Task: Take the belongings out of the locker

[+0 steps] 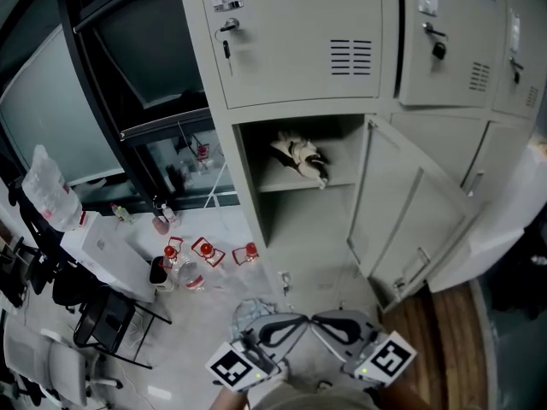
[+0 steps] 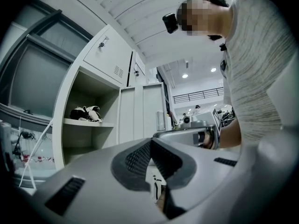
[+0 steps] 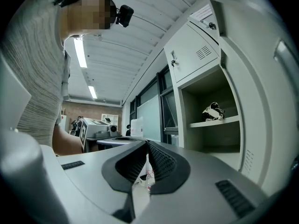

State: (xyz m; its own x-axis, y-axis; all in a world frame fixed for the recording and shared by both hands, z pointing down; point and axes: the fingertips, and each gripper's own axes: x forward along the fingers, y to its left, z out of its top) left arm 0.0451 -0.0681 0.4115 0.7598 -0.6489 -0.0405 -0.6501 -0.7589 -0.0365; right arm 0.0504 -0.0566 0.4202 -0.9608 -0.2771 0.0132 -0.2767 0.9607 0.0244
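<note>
The lower locker (image 1: 256, 186) stands open. On its shelf (image 1: 282, 182) lies a black-and-white bundle of belongings (image 1: 301, 159), also seen in the left gripper view (image 2: 85, 113) and in the right gripper view (image 3: 213, 111). Both grippers are low in the head view, side by side, well short of the locker. My left gripper (image 1: 303, 319) (image 2: 152, 141) is shut with nothing in it. My right gripper (image 1: 315, 319) (image 3: 147, 143) is shut and empty too. Their tips nearly meet.
The locker door (image 1: 410, 220) swings out to the right. Several red-capped bottles (image 1: 205, 254) lie on the floor left of the locker. Further left are a white table (image 1: 111, 246) and black chairs (image 1: 102, 314). Shut lockers (image 1: 299, 41) sit above.
</note>
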